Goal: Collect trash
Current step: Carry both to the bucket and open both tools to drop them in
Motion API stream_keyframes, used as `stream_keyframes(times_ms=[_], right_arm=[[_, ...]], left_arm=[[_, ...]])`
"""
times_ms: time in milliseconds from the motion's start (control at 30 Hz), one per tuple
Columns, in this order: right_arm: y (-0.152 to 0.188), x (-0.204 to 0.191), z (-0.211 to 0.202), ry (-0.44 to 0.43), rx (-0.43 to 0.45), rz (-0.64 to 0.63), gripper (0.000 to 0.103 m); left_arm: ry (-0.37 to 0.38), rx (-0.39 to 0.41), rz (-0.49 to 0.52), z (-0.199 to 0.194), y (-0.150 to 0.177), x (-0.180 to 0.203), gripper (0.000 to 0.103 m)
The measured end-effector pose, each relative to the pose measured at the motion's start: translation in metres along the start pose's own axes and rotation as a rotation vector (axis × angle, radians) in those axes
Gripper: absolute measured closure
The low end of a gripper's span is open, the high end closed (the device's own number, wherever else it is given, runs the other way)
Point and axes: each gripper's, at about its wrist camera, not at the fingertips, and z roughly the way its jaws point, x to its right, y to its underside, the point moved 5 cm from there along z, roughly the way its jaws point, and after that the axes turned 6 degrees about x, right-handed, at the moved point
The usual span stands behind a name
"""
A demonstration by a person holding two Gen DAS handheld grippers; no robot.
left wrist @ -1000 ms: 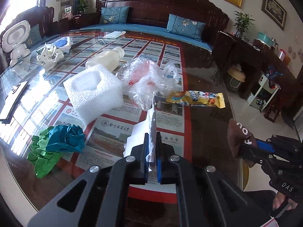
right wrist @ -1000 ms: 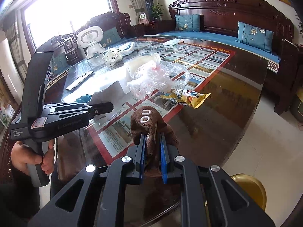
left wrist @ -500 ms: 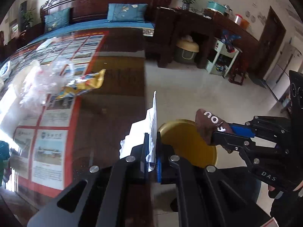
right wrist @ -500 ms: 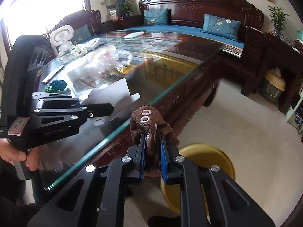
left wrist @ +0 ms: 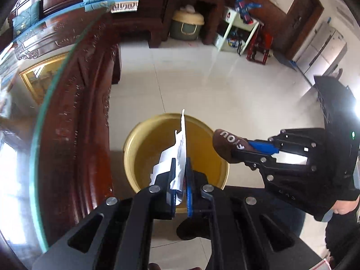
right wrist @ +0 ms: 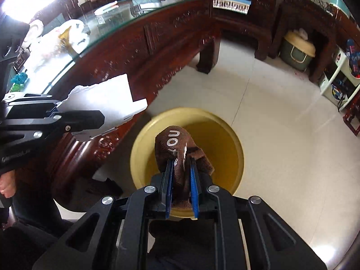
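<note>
Left gripper [left wrist: 180, 180]: the jaws are clamped together on a torn white paper [left wrist: 180, 148], which stands up edge-on from between the blue pads and rises past the fingertips.
White paper, seen from the right wrist [right wrist: 105, 103]: a flat, ragged-edged sheet jutting out ahead of the left gripper [right wrist: 60, 110], off to the left of the right jaws and in front of the table's carved side.
Right gripper [right wrist: 181, 180]: the jaws are pressed onto a brown cloth [right wrist: 177, 148] with white lettering; the cloth bulges up and forward beyond the tips.
Brown cloth, seen from the left wrist [left wrist: 229, 145]: to the right of the left jaws, sticking out from the right gripper [left wrist: 247, 151] toward the bin.
Yellow bin [left wrist: 144, 155]: a round open container on the pale tiled floor, directly ahead of and below the left jaws; its inside looks bare where it can be seen.
Yellow bin, right wrist view [right wrist: 234, 155]: straight beyond the right jaws, the cloth held over its opening.
Table [right wrist: 144, 40]: dark carved wood with a glass top, to the left of both pairs of jaws; pale litter lies on the glass at the far left, too blurred to tell apart.
Person's hand [right wrist: 6, 182]: at the left edge, on the left gripper's handle.
</note>
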Motion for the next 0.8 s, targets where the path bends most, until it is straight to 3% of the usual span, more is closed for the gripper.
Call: stream_keyframes(times_ms=[333, 667, 800], right_arm=[[0.011, 0.008, 0.051, -0.015, -0.128, -0.039, 0.089], [0.010, 0.008, 0.070, -0.008, -0.170, -0.077, 0.087], [0.008, 0.005, 0.069, -0.002, -0.165, -0.086, 0.059]], left_arm=[[-0.017, -0.139, -0.049, 0.056, 0.025, -0.011, 0.096], [-0.027, -0.152, -0.068, 0.070, 0.027, -0.024, 0.096], [-0.031, -0.150, -0.070, 0.067, 0.028, -0.026, 0.096]])
